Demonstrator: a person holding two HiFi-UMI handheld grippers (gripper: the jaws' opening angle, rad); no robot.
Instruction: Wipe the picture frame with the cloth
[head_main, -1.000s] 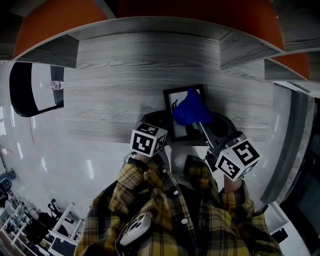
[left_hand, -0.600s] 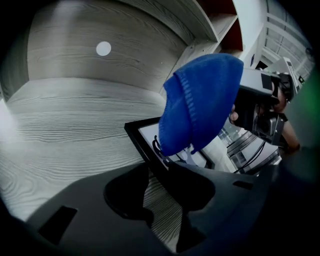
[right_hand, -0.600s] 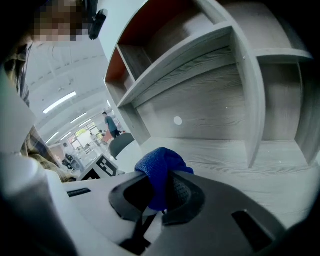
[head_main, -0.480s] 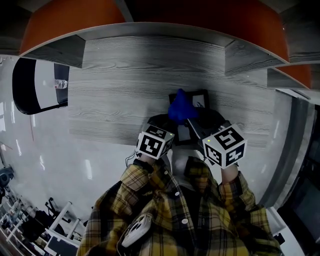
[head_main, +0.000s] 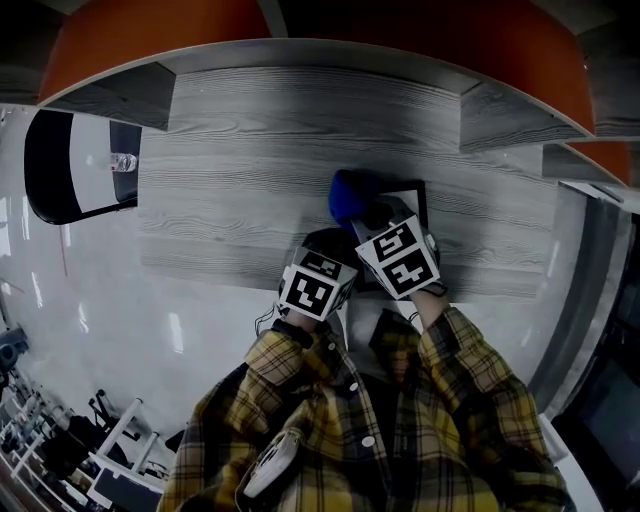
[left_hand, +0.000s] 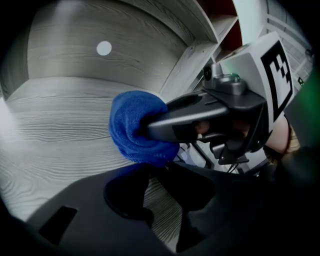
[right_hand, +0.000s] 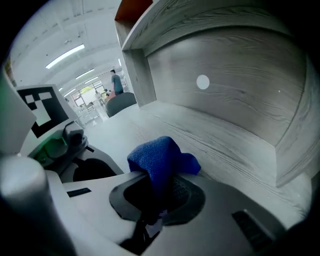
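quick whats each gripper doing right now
Left gripper: open, nothing between its jaws.
Right gripper: closed, holding the bunched blue cloth.

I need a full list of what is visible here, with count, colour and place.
table: one, grey wood grain, centre.
picture frame: one, black rim, on the table, partly covered.
cloth: one, blue, at the frame's far left corner.
orange panels: at least two, beyond the table.
black-and-white object: one, far left.
left gripper: one, jaws apart, beside the frame.
right gripper: one, jaws shut on the cloth.
shirt sleeves: two, yellow plaid, bottom.
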